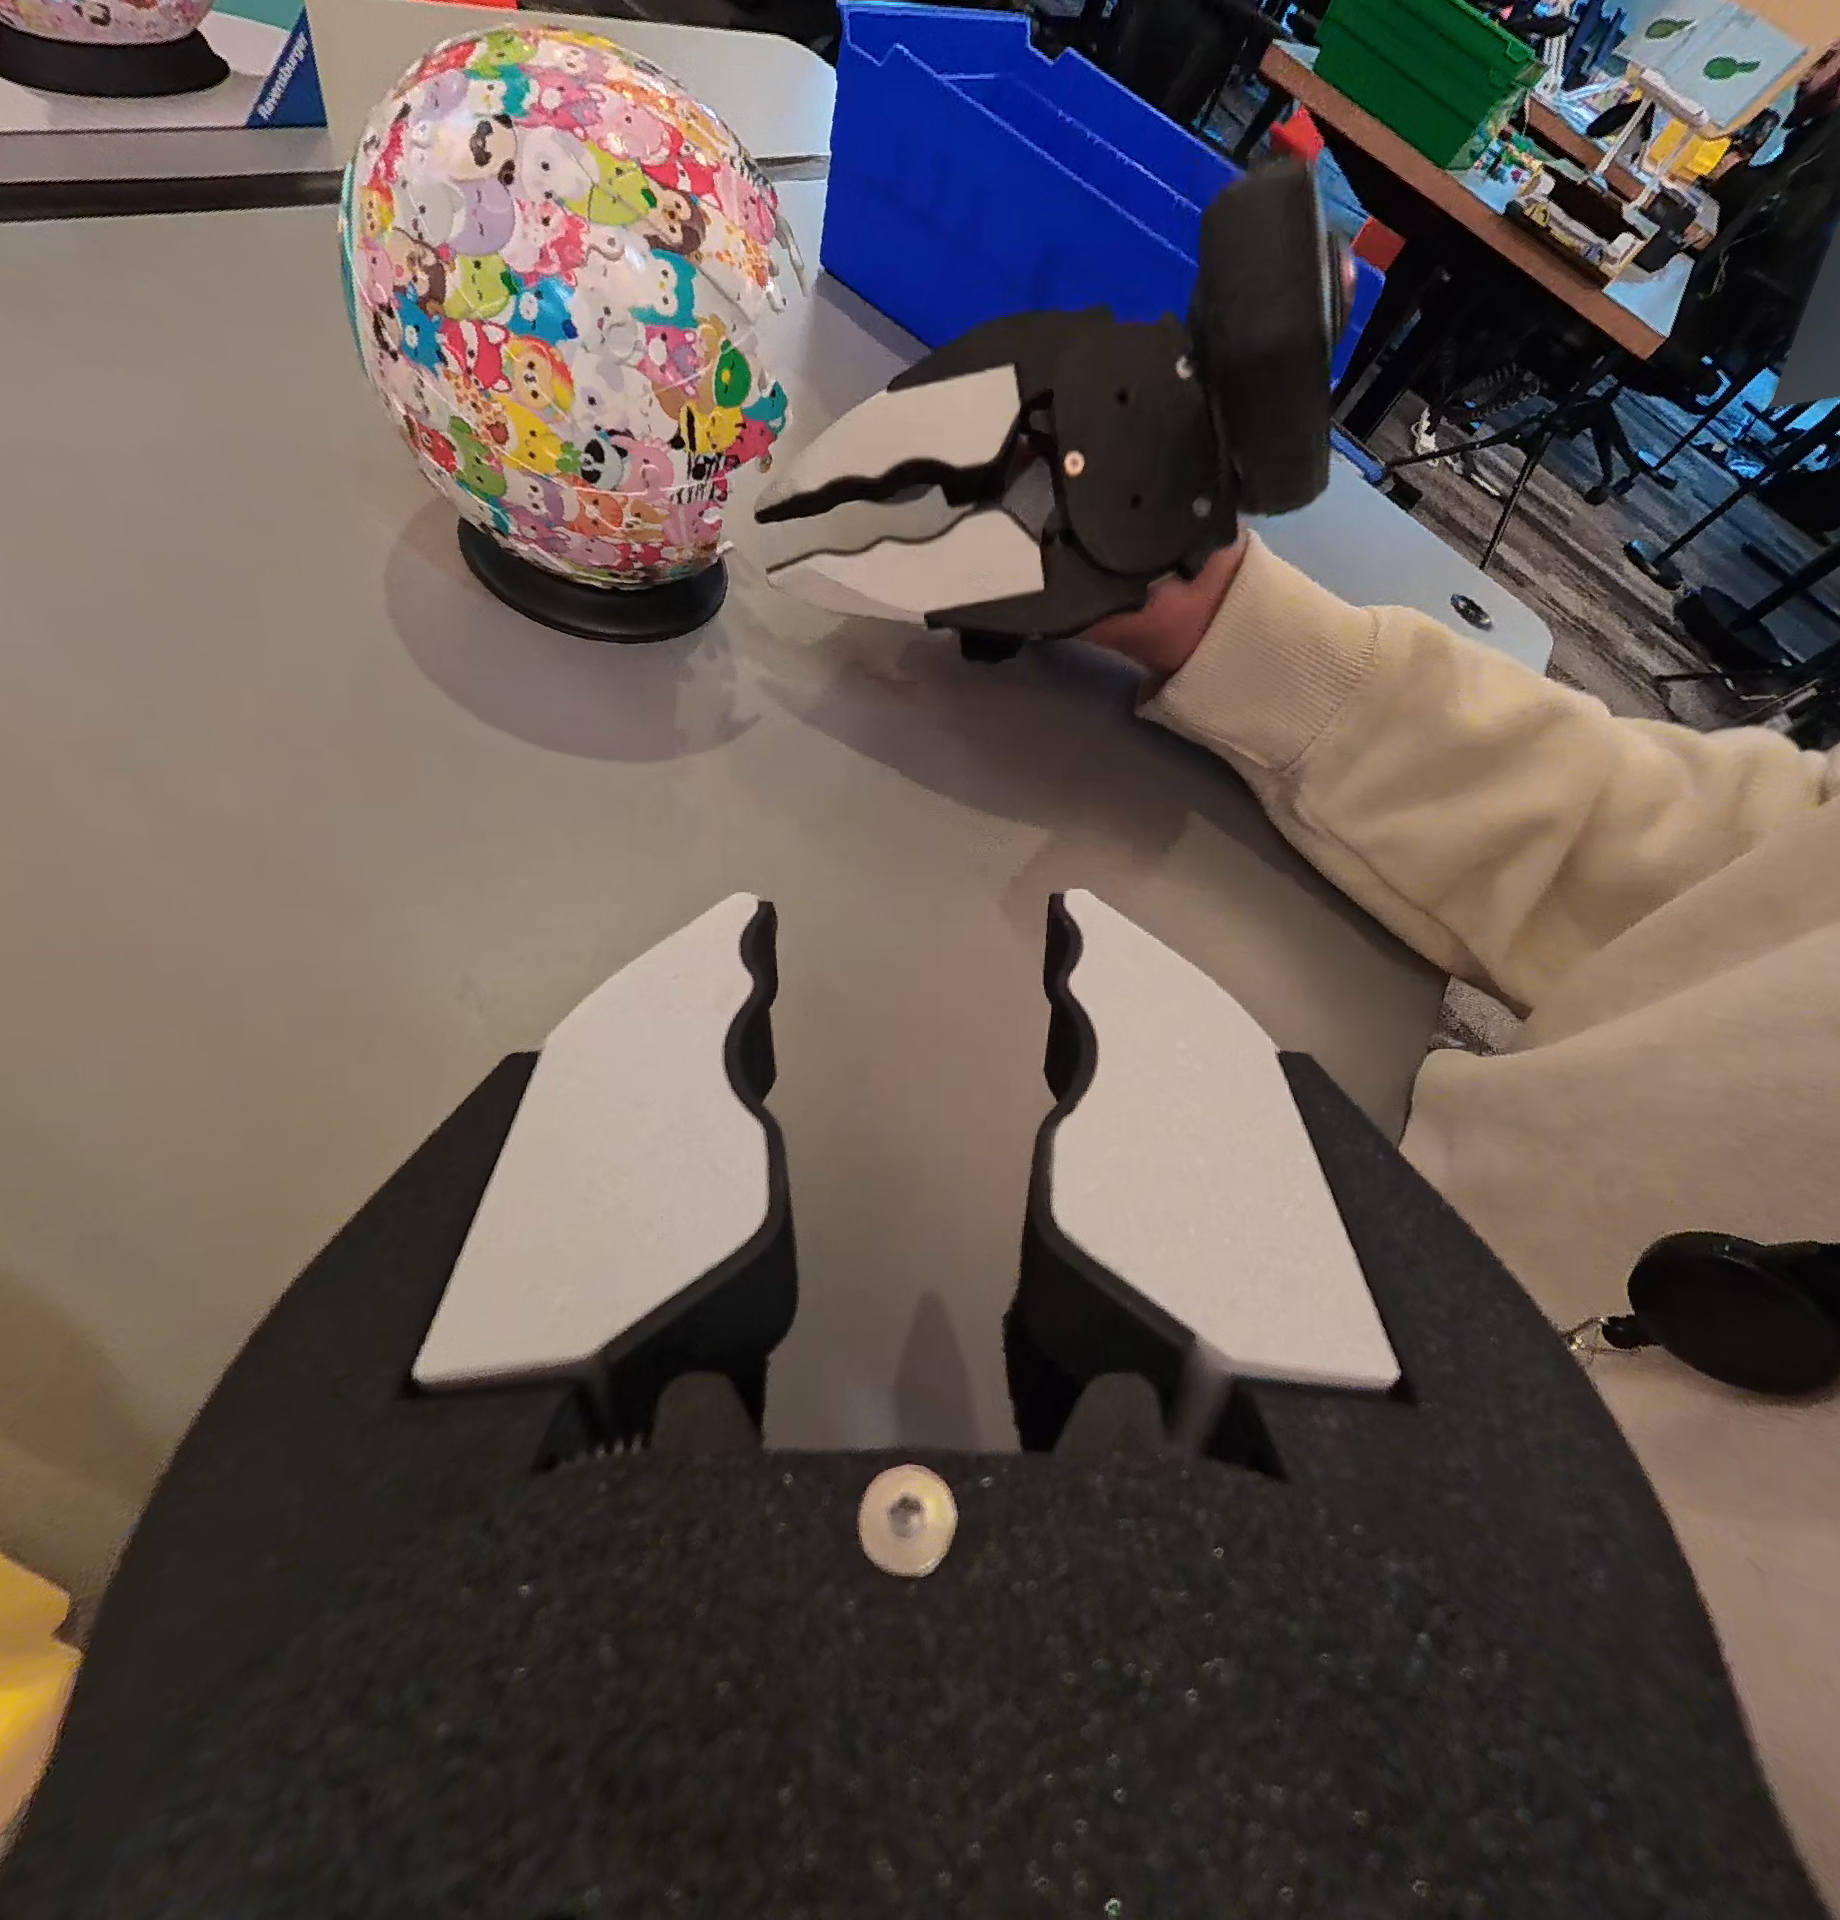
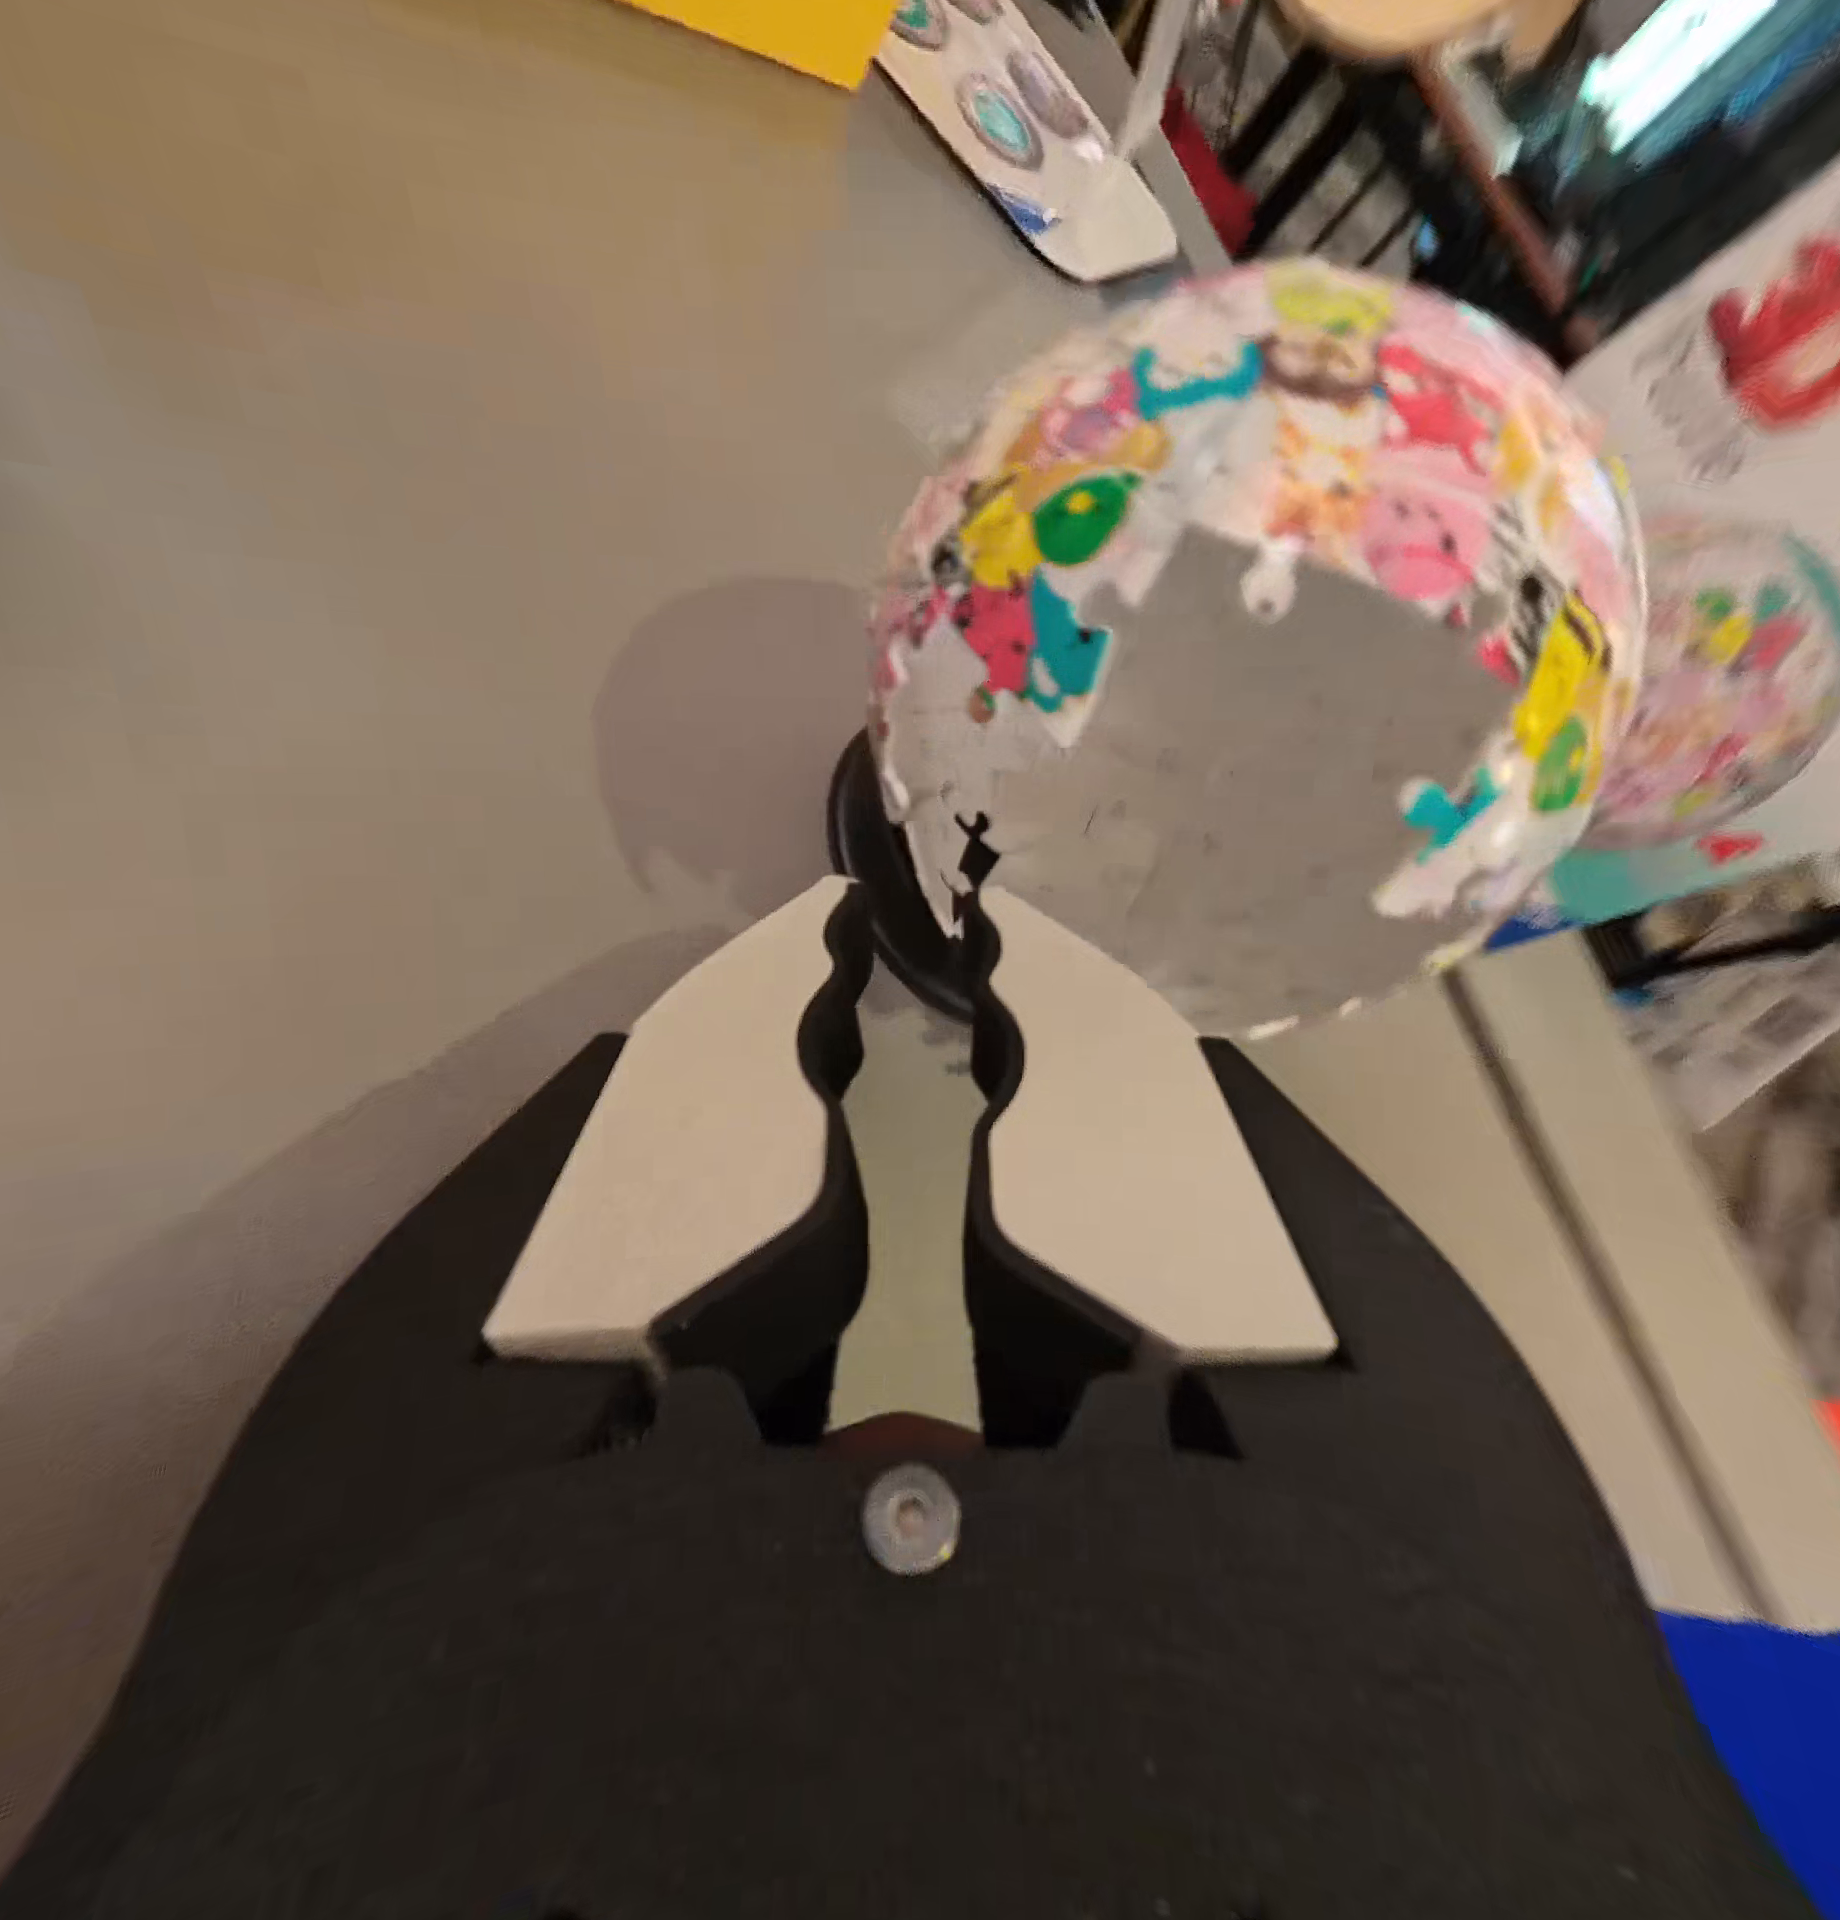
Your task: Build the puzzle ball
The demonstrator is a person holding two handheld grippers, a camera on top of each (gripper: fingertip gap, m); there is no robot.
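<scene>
Closing on the colourful cartoon-printed puzzle ball (image 1: 557,312): we approach its three o'clock gap slowly; right gripper (image 1: 776,540) nearly clenched, empty; left gripper (image 1: 911,925) released.

puzzle ball (image 2: 1248,644) blurred (right wrist view), box (image 1: 137,62) cropped — top edge

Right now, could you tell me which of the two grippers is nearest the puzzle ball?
The right gripper, its tips beside the puzzle ball near the black stand; the left gripper sits farther back.
</scene>
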